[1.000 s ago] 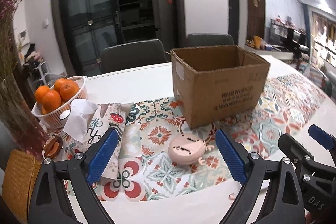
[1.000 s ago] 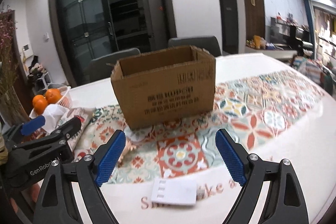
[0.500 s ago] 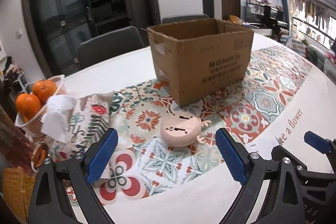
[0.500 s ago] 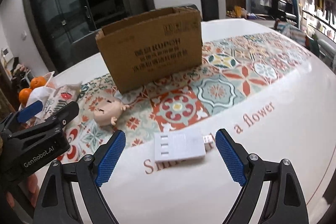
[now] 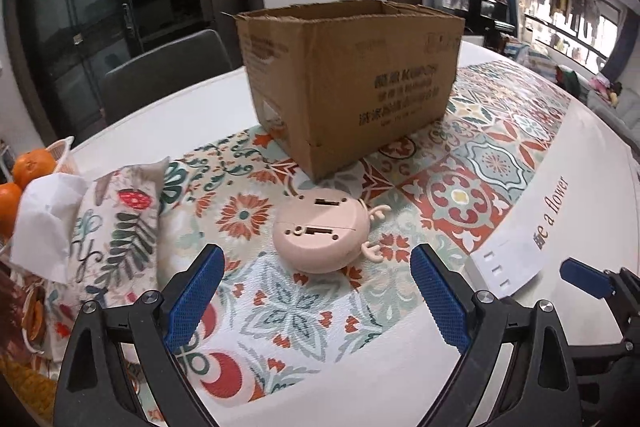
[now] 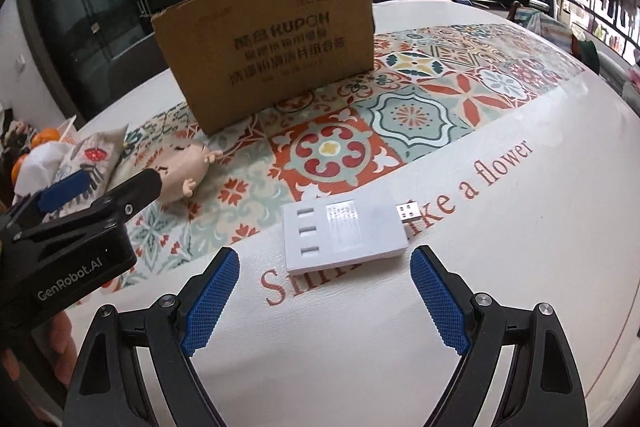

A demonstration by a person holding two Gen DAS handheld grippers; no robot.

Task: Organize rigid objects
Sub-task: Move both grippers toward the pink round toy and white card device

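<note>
On table by cardboard box [image 5: 348, 83], both grippers have dropped closer w/ jaws apart, empty: left gripper [image 5: 316, 291] over pink round toy [image 5: 322, 235], right gripper [image 6: 324, 295] over white USB device [image 6: 344, 231]; pickups look imminent.

You are looking at a brown box [image 5: 348, 83] made of matt, rough cardboard with torn edges. The pink round toy [image 5: 320, 235] is looking like smooth, hard plastic. The flat white device [image 6: 344, 235] is looking like smooth plastic too, with a shiny metal plug [image 6: 408, 211]. The counter [image 6: 500, 267] is shining, smooth and white. The pouch [image 5: 120, 227] is looking like soft cloth. Your fingers [image 6: 210, 301] are wearing bumpy blue pads on black matt plastic arms with shiny metal screws.
</note>
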